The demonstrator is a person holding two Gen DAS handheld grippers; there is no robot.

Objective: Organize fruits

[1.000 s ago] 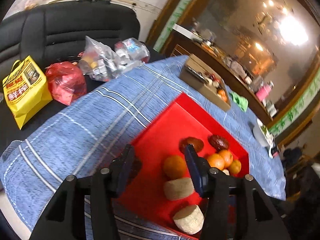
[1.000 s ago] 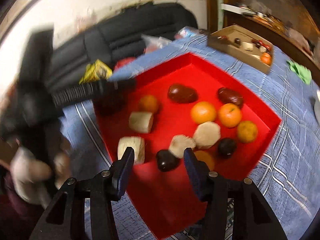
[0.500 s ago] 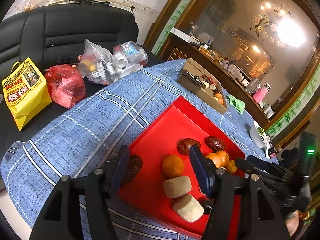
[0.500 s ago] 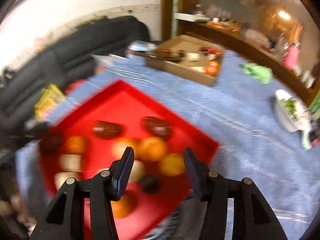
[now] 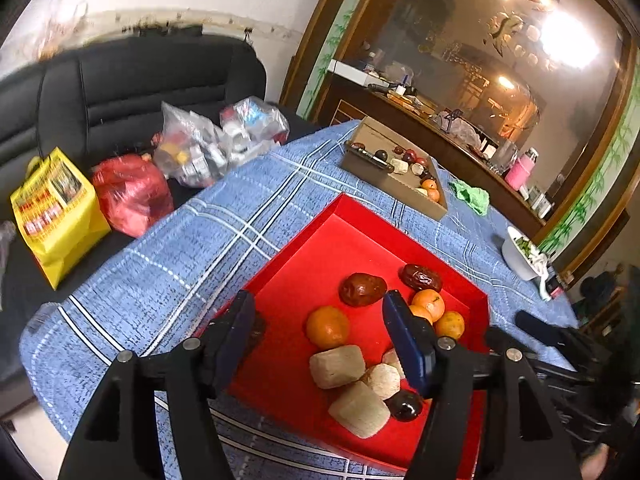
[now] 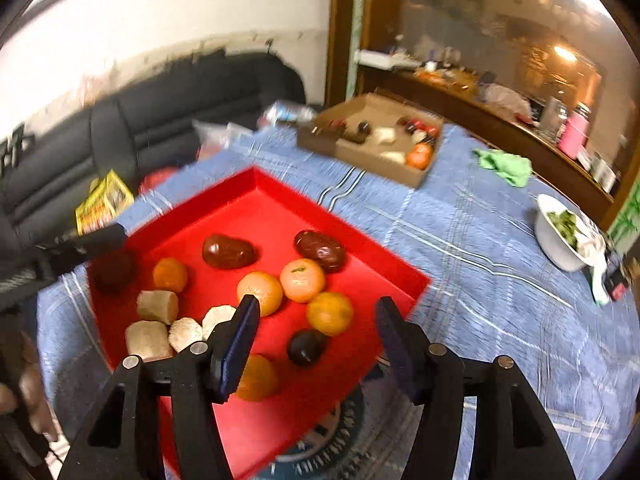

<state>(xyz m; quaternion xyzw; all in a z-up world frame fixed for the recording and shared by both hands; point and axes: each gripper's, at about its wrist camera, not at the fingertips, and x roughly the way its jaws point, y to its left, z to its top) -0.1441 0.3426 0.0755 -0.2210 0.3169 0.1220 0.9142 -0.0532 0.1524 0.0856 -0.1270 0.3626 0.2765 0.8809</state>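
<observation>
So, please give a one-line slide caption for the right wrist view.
Open right gripper above a red tray of oranges, dates and beige pieces on a blue tablecloth.

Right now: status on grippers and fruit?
Left gripper open, empty, over red tray. Right gripper open, empty, over tray's oranges. Nothing in the way.

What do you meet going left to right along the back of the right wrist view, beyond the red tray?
Yellow bag on the black sofa → cardboard box with fruit in it → green cloth → white bowl of greens near the table's right edge.
</observation>
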